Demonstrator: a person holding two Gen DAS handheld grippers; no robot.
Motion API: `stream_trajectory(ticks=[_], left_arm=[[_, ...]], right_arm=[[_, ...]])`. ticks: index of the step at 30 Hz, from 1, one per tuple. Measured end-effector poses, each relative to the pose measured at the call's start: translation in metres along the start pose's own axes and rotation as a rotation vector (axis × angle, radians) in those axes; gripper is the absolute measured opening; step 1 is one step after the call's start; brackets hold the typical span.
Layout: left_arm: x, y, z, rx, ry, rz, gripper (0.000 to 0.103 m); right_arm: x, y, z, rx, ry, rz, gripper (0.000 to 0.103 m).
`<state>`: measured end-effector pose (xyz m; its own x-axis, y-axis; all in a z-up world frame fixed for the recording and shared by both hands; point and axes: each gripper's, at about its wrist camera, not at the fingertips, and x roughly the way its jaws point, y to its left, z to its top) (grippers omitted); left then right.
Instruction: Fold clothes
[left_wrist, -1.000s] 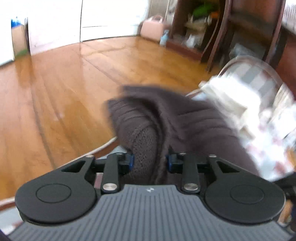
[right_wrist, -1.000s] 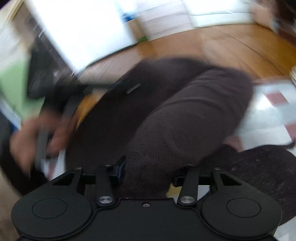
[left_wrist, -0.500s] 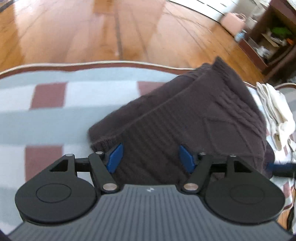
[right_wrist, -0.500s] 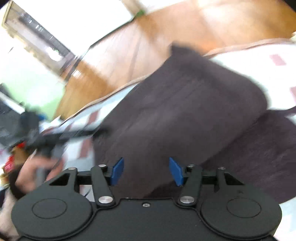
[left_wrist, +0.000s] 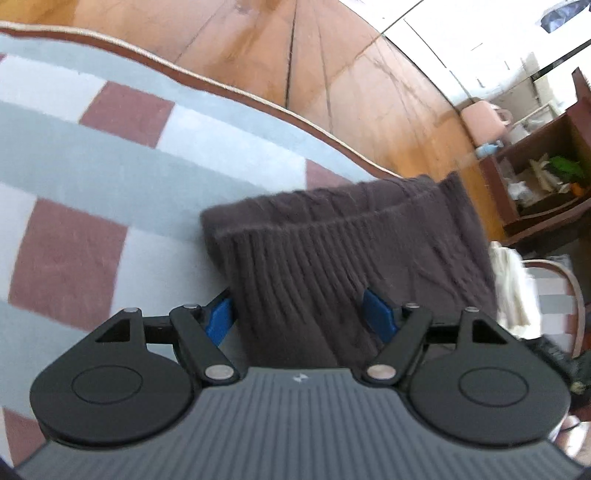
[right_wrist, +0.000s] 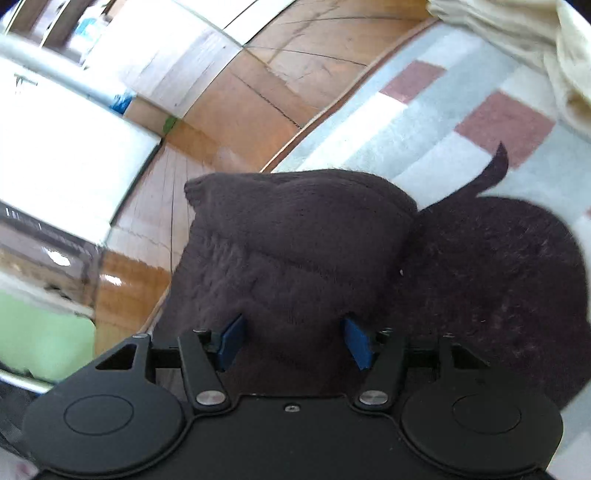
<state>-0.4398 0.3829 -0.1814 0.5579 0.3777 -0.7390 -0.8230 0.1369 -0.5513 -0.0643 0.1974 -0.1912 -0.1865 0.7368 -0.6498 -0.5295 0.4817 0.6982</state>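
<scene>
So the dark brown knit sweater (left_wrist: 354, 251) was lying on that checked blanket (left_wrist: 110, 155), the one with pale blue, white and dusty red squares and a tan piped edge. It looked folded over on itself, with the ribbed band on top and a cable pattern showing further back. Its far end reached right to the blanket's edge, with the wooden floor (left_wrist: 332, 74) past it.

The left gripper (left_wrist: 301, 317) was angled down at the ribbed end. Its jaws were opening, the 2 blue pads (left_wrist: 376, 314) standing apart with the knit sitting between them. The left pad looked right at the fabric's edge, the right one had folds just beside it, and neither seemed to be squeezing anything.

Same deal from the other side. The right gripper (right_wrist: 293, 341) had its jaws opening too, with a thick hump of the sweater (right_wrist: 295, 243) bulging up between its blue pads (right_wrist: 231, 341), loose rather than pinched. More of the same dark knit spread flat to the right of that hump, and a thin dark strip of it curled up over the blanket (right_wrist: 461, 110).

A cream garment (right_wrist: 535, 48) was bunched at the blanket's far corner, apart from the sweater. There was also a dark wooden shelf unit (left_wrist: 546, 184) with clutter off to the side, and a pink bag (left_wrist: 484, 118) on the floor near it.
</scene>
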Motion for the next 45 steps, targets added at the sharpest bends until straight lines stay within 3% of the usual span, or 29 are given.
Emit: stream_trajectory(ticks=[1,4,5,6,7,8,9,10,11,14,16,18,21,23,24,26,27,29,31,35,36,37,38,40,41,44,45], left_arm=[[0.005,-0.001,0.001,0.008,-0.010,0.008,0.074],[0.020,-0.007,0.004,0.084,-0.031,-0.018,0.092],[0.025,-0.012,0.005,0.134,-0.032,-0.022,0.090],[0.026,-0.016,0.005,0.178,-0.038,-0.019,0.070],[0.025,-0.017,0.006,0.187,-0.045,-0.030,0.057],[0.024,-0.015,0.006,0.181,-0.050,-0.047,0.043],[0.019,-0.016,0.008,0.186,-0.069,-0.047,0.032],[0.014,-0.018,0.010,0.196,-0.094,-0.040,0.028],[0.006,-0.026,0.009,0.246,-0.133,-0.023,0.026],[-0.013,-0.059,-0.004,0.427,-0.275,0.012,0.026],[-0.006,-0.076,-0.009,0.484,-0.268,0.033,0.025],[0.011,-0.079,-0.010,0.490,-0.222,0.048,0.026],[0.030,-0.064,-0.005,0.415,-0.175,0.062,0.032],[0.030,-0.048,0.006,0.311,-0.144,-0.014,0.039],[0.029,-0.040,0.012,0.250,-0.122,-0.056,0.040],[0.030,-0.024,0.020,0.145,-0.092,-0.114,0.043],[0.033,-0.020,0.022,0.126,-0.084,-0.124,0.048],[0.039,-0.015,0.024,0.113,-0.075,-0.133,0.051],[0.044,-0.014,0.024,0.110,-0.069,-0.143,0.057],[0.054,-0.022,0.022,0.110,-0.067,-0.207,0.082],[0.055,-0.025,0.021,0.132,-0.056,-0.214,0.080],[0.056,-0.033,0.020,0.190,-0.046,-0.189,0.070],[0.053,-0.043,0.015,0.274,-0.045,-0.141,0.048],[0.044,-0.063,0.003,0.419,-0.101,-0.093,0.034],[0.039,-0.071,-0.001,0.459,-0.128,-0.079,0.031],[0.031,-0.082,-0.004,0.474,-0.154,-0.032,0.028],[0.029,-0.084,-0.004,0.477,-0.162,-0.019,0.027]], right_arm=[[0.002,-0.004,0.002,0.037,-0.001,-0.013,0.072],[0.010,-0.010,0.014,0.070,-0.028,-0.031,0.074],[0.014,-0.010,0.018,0.059,-0.031,-0.028,0.079],[0.021,-0.011,0.022,0.048,-0.027,-0.024,0.083],[0.026,-0.011,0.025,0.043,-0.031,-0.010,0.083],[0.031,-0.011,0.028,0.040,-0.048,0.014,0.078],[0.032,-0.007,0.028,0.033,-0.063,0.029,0.056],[0.030,0.001,0.029,0.010,-0.081,0.037,0.044],[0.021,0.017,0.025,-0.063,-0.122,0.038,0.036],[-0.016,0.083,0.003,-0.415,-0.294,0.001,0.031],[-0.032,0.116,-0.017,-0.626,-0.383,-0.095,0.031],[-0.032,0.126,-0.019,-0.686,-0.408,-0.181,0.031],[-0.007,0.099,0.000,-0.621,-0.339,-0.319,0.033],[0.007,0.066,0.014,-0.444,-0.249,-0.358,0.040],[0.008,0.049,0.018,-0.325,-0.229,-0.331,0.049],[0.004,0.024,0.024,-0.127,-0.207,-0.241,0.055],[0.001,0.015,0.024,-0.057,-0.190,-0.201,0.061],[-0.004,0.002,0.024,0.054,-0.154,-0.127,0.062],[-0.007,-0.001,0.019,0.053,-0.114,-0.081,0.064],[0.008,0.000,0.017,-0.014,-0.073,-0.024,0.081],[0.016,-0.002,0.019,-0.008,-0.059,-0.003,0.081],[0.023,-0.005,0.025,0.002,-0.051,0.014,0.081],[0.029,-0.008,0.031,0.013,-0.064,0.031,0.082],[0.041,-0.002,0.042,0.005,-0.105,0.013,0.081],[0.045,0.005,0.047,-0.016,-0.120,-0.016,0.078],[0.043,0.037,0.043,-0.204,-0.166,-0.094,0.037],[0.040,0.049,0.041,-0.275,-0.182,-0.119,0.030]])
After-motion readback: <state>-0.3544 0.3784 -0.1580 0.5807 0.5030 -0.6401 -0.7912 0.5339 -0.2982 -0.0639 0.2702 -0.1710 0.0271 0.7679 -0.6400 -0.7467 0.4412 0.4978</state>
